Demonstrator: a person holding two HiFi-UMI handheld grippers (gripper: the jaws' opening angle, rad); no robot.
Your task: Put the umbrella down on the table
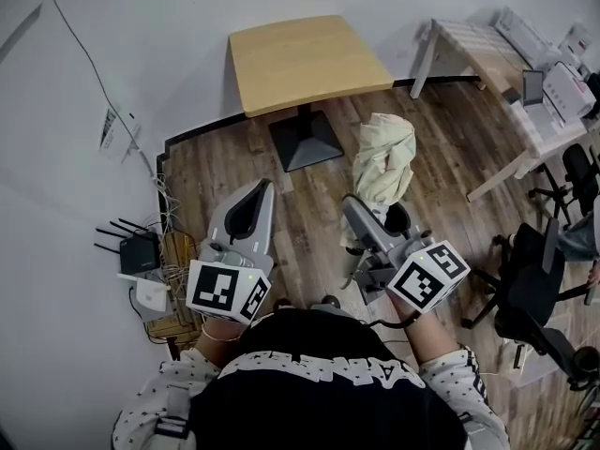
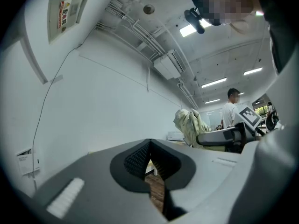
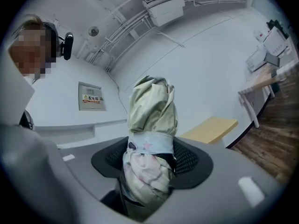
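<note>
Wood flooring separates the person from the small light-wood surface [image 1: 300, 59] by the white wall. The folded umbrella [image 1: 382, 162] is clamped upright in the right hand-held gripper [image 1: 367, 216], well apart from that surface. The left hand-held gripper [image 1: 253, 200] is closed on nothing. The umbrella is best carried over the top, tilted flat, lowered until it is resting, and only then released.

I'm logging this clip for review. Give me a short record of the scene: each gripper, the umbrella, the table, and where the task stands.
left gripper: jaws together, nothing between them
right gripper: jaws closed on the umbrella
umbrella: folded, pale cloth, strap around it, held in the air above the wooden floor
table: square light wooden top on a dark pedestal, by the wall ahead of the person
task status: umbrella not yet on the table
</note>
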